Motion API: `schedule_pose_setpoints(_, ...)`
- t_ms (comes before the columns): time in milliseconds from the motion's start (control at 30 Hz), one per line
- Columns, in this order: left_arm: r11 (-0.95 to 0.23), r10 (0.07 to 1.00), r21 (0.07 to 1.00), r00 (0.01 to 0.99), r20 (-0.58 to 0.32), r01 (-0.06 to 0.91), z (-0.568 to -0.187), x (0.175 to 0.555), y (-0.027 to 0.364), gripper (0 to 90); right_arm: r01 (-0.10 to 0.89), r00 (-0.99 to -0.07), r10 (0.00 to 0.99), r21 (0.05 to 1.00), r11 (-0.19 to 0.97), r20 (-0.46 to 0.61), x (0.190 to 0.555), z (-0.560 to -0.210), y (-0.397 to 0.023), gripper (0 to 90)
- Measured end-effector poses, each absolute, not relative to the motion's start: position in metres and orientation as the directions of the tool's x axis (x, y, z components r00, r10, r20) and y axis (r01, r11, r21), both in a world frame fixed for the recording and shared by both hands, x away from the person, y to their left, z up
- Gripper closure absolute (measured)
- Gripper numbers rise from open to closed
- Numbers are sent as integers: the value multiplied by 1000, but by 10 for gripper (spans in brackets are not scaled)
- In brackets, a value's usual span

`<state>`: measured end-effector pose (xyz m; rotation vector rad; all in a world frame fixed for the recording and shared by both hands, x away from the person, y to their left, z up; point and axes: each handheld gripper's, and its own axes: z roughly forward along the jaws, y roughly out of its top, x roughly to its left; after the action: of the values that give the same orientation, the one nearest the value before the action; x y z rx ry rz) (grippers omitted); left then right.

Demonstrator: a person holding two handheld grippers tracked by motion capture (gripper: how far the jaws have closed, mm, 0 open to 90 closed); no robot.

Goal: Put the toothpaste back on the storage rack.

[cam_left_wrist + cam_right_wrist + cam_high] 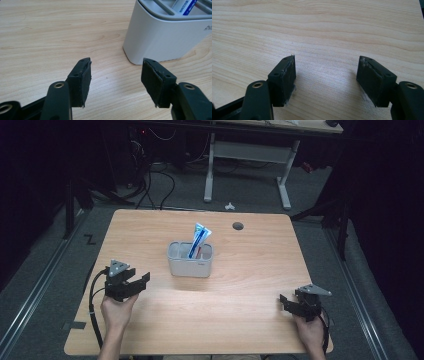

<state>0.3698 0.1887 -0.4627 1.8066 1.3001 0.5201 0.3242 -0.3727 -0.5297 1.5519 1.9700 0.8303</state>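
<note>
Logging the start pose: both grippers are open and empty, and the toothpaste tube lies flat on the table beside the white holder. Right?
Not quite. The toothpaste tube is not flat on the table; it stands tilted inside the white holder, as the high view shows. The rest holds: the left gripper and right gripper are both open and empty.

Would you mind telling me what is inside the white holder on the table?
A blue-and-white toothpaste tube stands tilted in the white holder, its top sticking out. Something red shows beside it; the holder's walls hide the rest.
</note>
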Motion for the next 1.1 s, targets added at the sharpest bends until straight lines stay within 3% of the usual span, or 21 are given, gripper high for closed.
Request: schedule_pose_setpoints(1100,-109,927,764,342,-152,636,-504,365,185,410,671,-230,973,722,168,-12,324,-530,-373,318)
